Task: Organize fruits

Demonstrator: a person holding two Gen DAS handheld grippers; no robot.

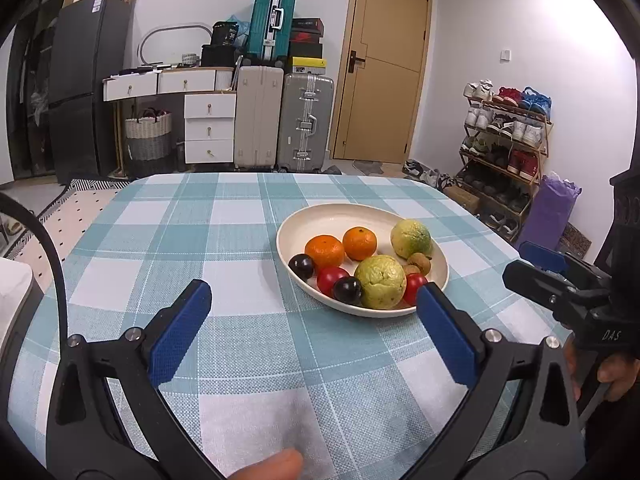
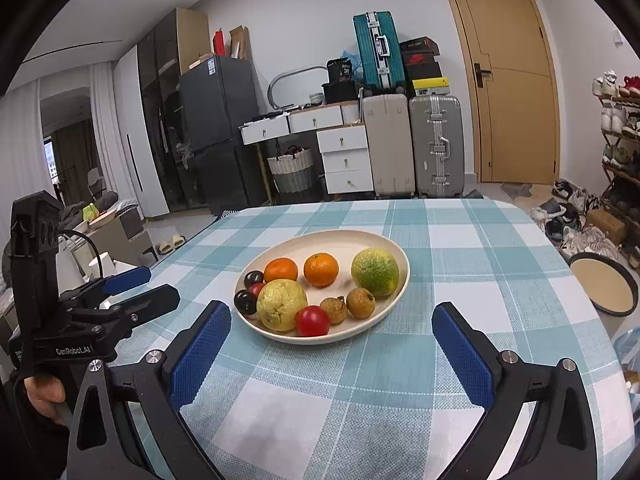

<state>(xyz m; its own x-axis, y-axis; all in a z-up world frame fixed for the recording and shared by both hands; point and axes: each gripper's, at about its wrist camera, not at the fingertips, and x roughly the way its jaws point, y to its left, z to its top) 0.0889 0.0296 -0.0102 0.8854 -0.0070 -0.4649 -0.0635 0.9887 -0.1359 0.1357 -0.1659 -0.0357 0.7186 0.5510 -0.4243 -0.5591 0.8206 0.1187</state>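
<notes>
Both tongs stand spread wide and empty: the left tongs (image 1: 314, 332) and right tongs (image 2: 332, 354) hover over the checked surface (image 2: 460, 272), just near of the plate (image 2: 384, 240). Every fruit visible lies on that plate at the middle of the surface, so the sorting looks finished or nearly so. Counted: two oranges (image 2: 321, 269), two green guavas (image 2: 375, 272), two red tomatoes (image 2: 312, 321), two dark plums (image 2: 245, 301), and two small brown fruits (image 2: 360, 302).
</notes>
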